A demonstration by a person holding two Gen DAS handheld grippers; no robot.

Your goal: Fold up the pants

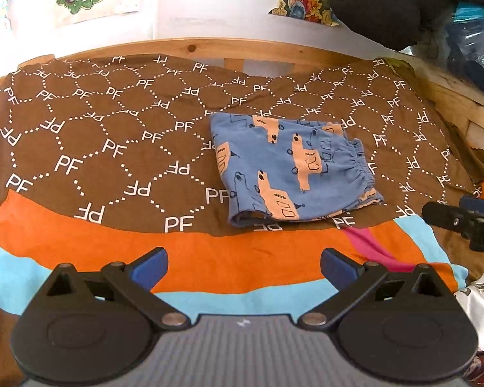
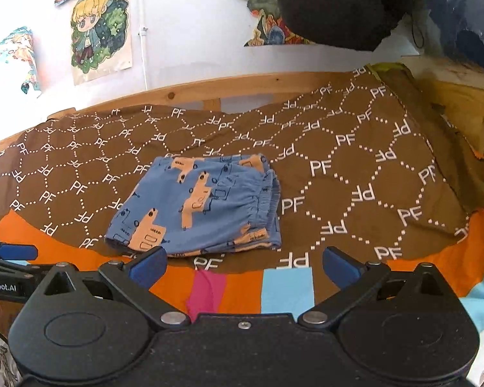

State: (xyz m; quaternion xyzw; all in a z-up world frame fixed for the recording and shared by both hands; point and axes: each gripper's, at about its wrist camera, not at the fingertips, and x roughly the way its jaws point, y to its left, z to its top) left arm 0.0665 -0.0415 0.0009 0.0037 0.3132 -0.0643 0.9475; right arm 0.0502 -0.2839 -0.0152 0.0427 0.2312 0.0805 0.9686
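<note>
Small blue pants point(image 1: 287, 167) with peach truck prints lie folded into a compact packet on the brown "PF" patterned cloth point(image 1: 113, 135); their elastic waistband faces right. In the right wrist view the same pants point(image 2: 200, 206) sit just beyond my fingers. My left gripper point(image 1: 243, 269) hovers open over the orange stripe, nearer than the pants, holding nothing. My right gripper point(image 2: 243, 269) is open too, empty, with its left fingertip close to the pants' near edge. The right gripper's fingers point(image 1: 461, 219) show at the right edge of the left wrist view.
A striped orange, light blue and pink sheet point(image 1: 209, 258) lies under the brown cloth. A wooden bed rail point(image 1: 242, 48) runs along the back by a white wall with posters point(image 2: 100, 29). A dark bundle point(image 2: 345, 3) and blue plastic bag point(image 1: 474, 48) sit at the far right.
</note>
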